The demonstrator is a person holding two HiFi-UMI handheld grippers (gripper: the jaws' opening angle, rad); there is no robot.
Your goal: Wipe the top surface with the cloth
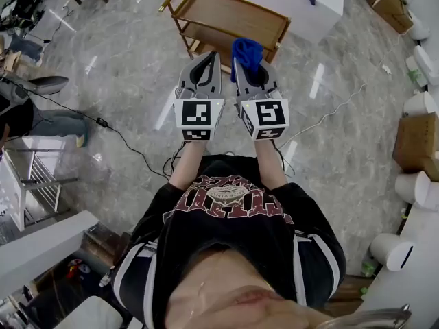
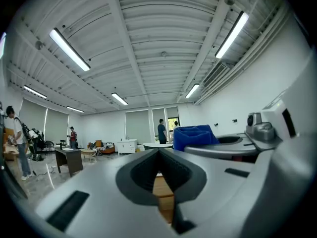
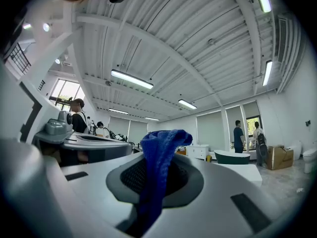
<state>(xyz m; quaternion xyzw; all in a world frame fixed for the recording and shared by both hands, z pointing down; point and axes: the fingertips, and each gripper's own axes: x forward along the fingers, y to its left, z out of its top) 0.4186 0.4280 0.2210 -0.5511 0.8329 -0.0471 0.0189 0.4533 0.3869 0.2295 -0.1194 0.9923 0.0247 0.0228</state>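
A blue cloth (image 1: 247,51) hangs bunched from the tips of my right gripper (image 1: 241,63), whose jaws are shut on it. The right gripper view shows the cloth (image 3: 157,165) draped down between the jaws of that gripper (image 3: 154,180). Close beside it on the left, my left gripper (image 1: 212,59) is shut with nothing in it. A wooden two-level table (image 1: 233,14) stands on the floor just beyond both grippers, apart from them. In the left gripper view the tips of the left gripper (image 2: 159,151) meet, a sliver of the wooden table (image 2: 162,192) shows below them, and the cloth (image 2: 193,135) sits to the right.
A white table (image 1: 312,2) with two round holes stands behind the wooden one. A black cable (image 1: 113,130) runs over the marble floor at left, and a white cable (image 1: 329,112) at right. Cardboard boxes (image 1: 417,141) and white fixtures line the right side. People stand far off in the room.
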